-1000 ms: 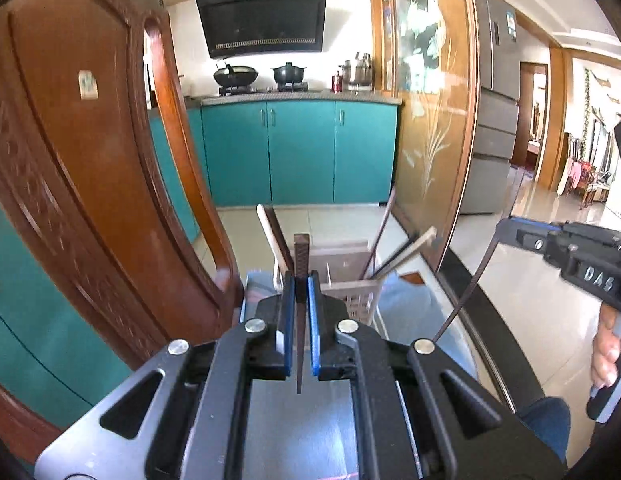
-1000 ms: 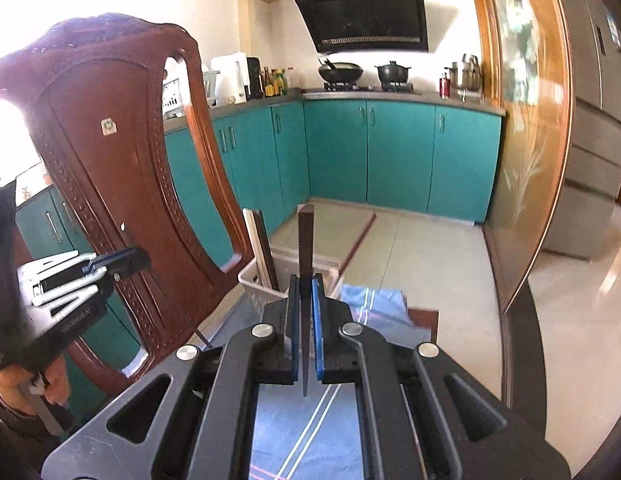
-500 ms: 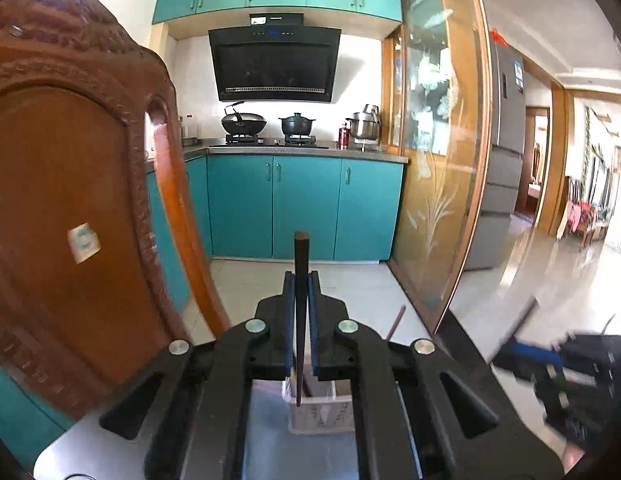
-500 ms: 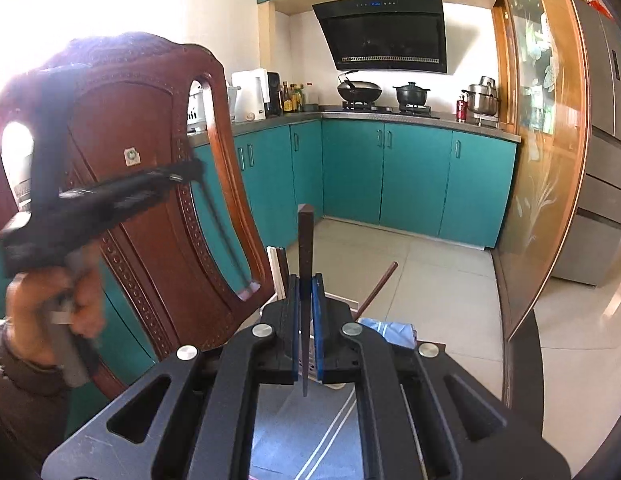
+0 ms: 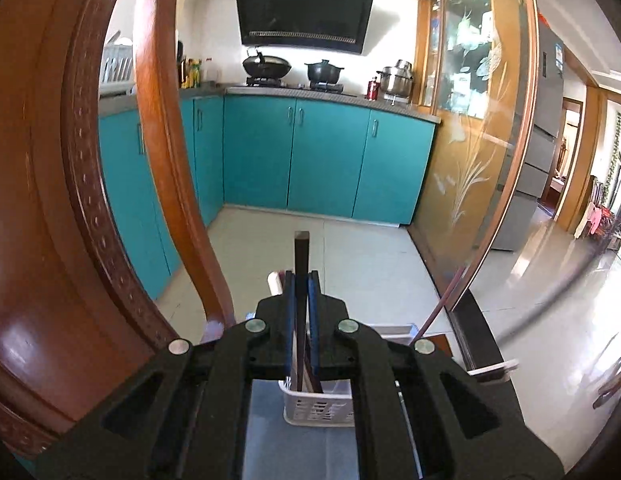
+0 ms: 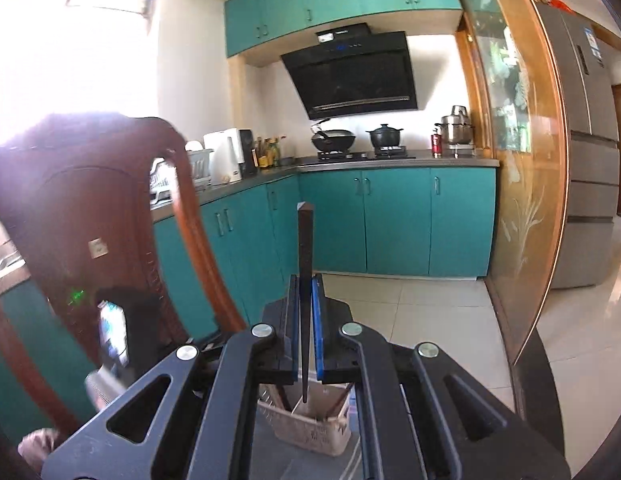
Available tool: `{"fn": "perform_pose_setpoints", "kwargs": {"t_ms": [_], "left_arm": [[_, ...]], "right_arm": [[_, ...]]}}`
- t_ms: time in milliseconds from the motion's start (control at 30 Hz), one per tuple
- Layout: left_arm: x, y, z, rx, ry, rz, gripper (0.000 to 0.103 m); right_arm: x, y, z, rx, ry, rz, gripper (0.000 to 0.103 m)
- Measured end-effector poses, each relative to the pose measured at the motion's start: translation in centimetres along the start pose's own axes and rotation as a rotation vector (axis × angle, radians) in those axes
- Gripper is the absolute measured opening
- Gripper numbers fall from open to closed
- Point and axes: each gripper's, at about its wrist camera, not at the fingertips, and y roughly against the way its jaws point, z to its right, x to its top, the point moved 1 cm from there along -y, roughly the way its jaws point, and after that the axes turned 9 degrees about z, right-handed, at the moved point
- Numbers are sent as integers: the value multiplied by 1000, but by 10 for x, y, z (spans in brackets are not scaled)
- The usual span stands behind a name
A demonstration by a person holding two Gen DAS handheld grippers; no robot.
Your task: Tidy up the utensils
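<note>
My left gripper (image 5: pixel 301 280) is shut on a dark chopstick (image 5: pixel 301 256) that stands upright between its blue pads. Below it sits a white slotted utensil basket (image 5: pixel 316 406) with dark sticks inside and a reddish chopstick (image 5: pixel 434 314) leaning out to the right. My right gripper (image 6: pixel 305 284) is shut on another dark chopstick (image 6: pixel 305 248), held upright above the same basket (image 6: pixel 310 428). The left gripper's body (image 6: pixel 110 336) shows blurred at the left of the right wrist view.
A carved wooden chair back (image 5: pixel 70 200) stands close on the left, also in the right wrist view (image 6: pixel 70 216). The basket rests on a grey-blue cloth (image 5: pixel 302 452). A glass partition (image 5: pixel 478 160) rises on the right. Teal kitchen cabinets (image 6: pixel 390 220) lie beyond.
Both grippers have tilted and risen, so the basket now sits low under the fingers in each view. Each keeps its chopstick. The left gripper has dropped lower in the right wrist view.
</note>
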Motion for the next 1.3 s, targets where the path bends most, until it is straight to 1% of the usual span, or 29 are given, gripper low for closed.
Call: {"fn": "perform_pose_setpoints", "kwargs": {"t_ms": [67, 167, 300, 500, 567, 600, 667, 733, 800, 867, 900, 933, 967, 1000, 1033, 1067, 1100, 1167, 1200, 1233, 1300], "left_arm": [[-2, -5, -1, 3, 3, -4, 7], [-8, -1, -1, 14, -10, 0, 7], [-9, 13, 4, 23, -42, 41, 7], [-11, 47, 7, 38, -91, 106, 23], [-13, 59, 8, 45, -99, 129, 29], [-14, 64, 8, 46, -102, 138, 30], [-14, 72, 9, 47, -106, 147, 34], [-15, 78, 10, 51, -112, 149, 34], [-16, 86, 11, 50, -116, 157, 38], [-18, 95, 9, 57, -118, 171, 44], [-20, 101, 9, 60, -118, 179, 47], [-22, 106, 8, 64, -118, 188, 54], [-25, 114, 7, 70, -118, 197, 64], [-28, 123, 6, 75, -116, 211, 68], [-32, 132, 6, 77, -117, 226, 73], [-35, 141, 6, 78, -121, 237, 79], [-38, 150, 7, 85, -126, 248, 83], [-47, 173, 10, 106, -140, 273, 92], [-51, 182, 12, 108, -144, 282, 94], [-58, 195, 14, 109, -151, 290, 98], [-69, 213, 17, 111, -167, 295, 100]], "right_arm": [[-11, -17, 3, -15, -7, -7, 7], [-29, -40, 7, -32, -26, -44, 7], [-51, -60, 10, -48, -31, -85, 7], [-63, -69, 8, -55, -12, -105, 7], [-65, -68, 6, -64, -1, -108, 9], [-65, -67, 6, -67, 1, -104, 13], [-63, -63, 5, -72, 3, -96, 26], [-58, -51, 4, -71, -4, -69, 30], [-51, -33, 3, -64, -9, -35, 37], [-47, -10, 1, -70, -2, 11, 53], [-45, 6, 1, -73, 3, 42, 57], [-45, 18, 1, -74, 7, 61, 64], [-47, 38, -1, -76, 18, 86, 72], [-48, 48, 0, -78, 26, 96, 75], [-52, 62, -1, -85, 37, 110, 82], [-57, 79, -2, -96, 51, 126, 87], [-62, 94, -3, -107, 61, 139, 89], [-73, 117, -5, -119, 73, 149, 99], [-82, 131, -6, -128, 79, 142, 100], [-86, 137, -6, -138, 83, 136, 100], [-102, 157, -7, -162, 71, 125, 100]]}}
